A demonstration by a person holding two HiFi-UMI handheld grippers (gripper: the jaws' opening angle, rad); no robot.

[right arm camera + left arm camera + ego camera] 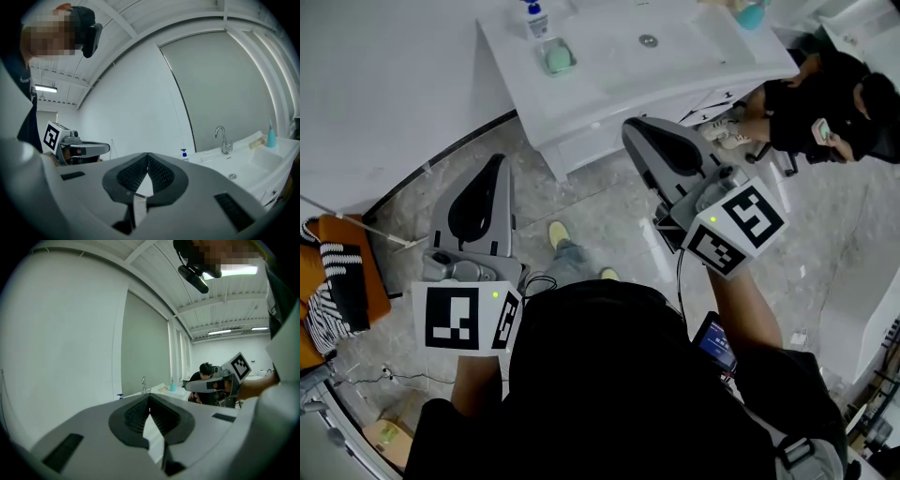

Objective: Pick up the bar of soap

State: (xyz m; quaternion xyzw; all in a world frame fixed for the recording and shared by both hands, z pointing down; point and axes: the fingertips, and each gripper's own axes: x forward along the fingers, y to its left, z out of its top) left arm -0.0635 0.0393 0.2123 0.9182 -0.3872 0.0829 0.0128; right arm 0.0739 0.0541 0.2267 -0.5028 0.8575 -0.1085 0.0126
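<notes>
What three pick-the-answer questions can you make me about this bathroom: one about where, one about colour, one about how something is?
1. Where is the bar of soap?
A. on the floor
B. on the white sink counter
C. on a chair

2. What colour is the soap?
A. pale green
B. red
C. black

3. How are the right gripper jaws?
A. wide apart
B. shut on the soap
C. shut with nothing between them

Answers:
1. B, because the head view shows it on the counter near the blue-topped bottle.
2. A, because it looks pale green against the white top.
3. C, because the right gripper view shows the pads meeting at the tip, empty.
</notes>
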